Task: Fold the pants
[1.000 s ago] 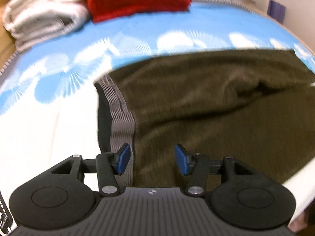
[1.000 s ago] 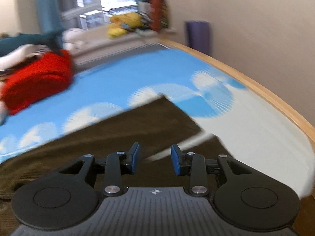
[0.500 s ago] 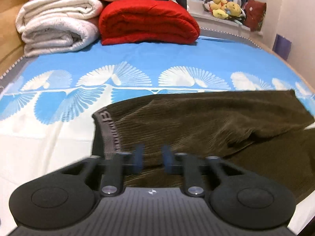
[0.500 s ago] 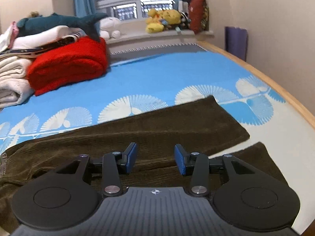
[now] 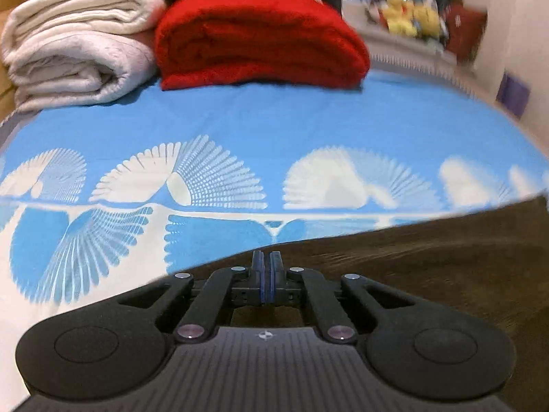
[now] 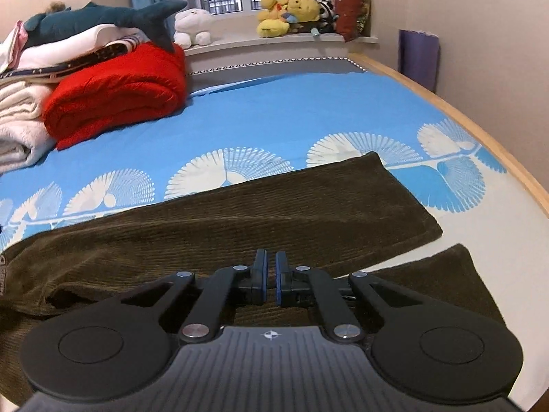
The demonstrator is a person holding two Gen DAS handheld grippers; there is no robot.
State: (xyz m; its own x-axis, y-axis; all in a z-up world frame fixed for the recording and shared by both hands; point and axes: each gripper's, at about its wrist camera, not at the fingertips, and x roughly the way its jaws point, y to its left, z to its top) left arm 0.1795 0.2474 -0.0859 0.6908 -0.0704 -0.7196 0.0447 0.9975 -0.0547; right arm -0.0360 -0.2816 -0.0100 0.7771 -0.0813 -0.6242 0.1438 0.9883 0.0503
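Note:
Dark olive corduroy pants (image 6: 240,219) lie spread across the blue-and-white bedsheet, one leg toward the right edge, the other leg (image 6: 446,285) nearer me. In the left wrist view the pants (image 5: 429,261) fill the lower right. My left gripper (image 5: 266,274) has its blue pads pressed together at the pants' far edge; whether cloth is pinched between them is hidden. My right gripper (image 6: 271,274) hovers over the near leg with its jaws almost closed, a narrow gap left, holding nothing that I can see.
A red folded blanket (image 5: 257,37) and white rolled blankets (image 5: 75,48) sit at the head of the bed. A shark plush (image 6: 103,20) and other stuffed toys (image 6: 291,13) lie by the window. The wooden bed edge (image 6: 480,130) runs along the right.
Both grippers have closed from wide open. The left gripper has moved to the pants' far edge and the waistband has dropped out of its view. The right view has steadied.

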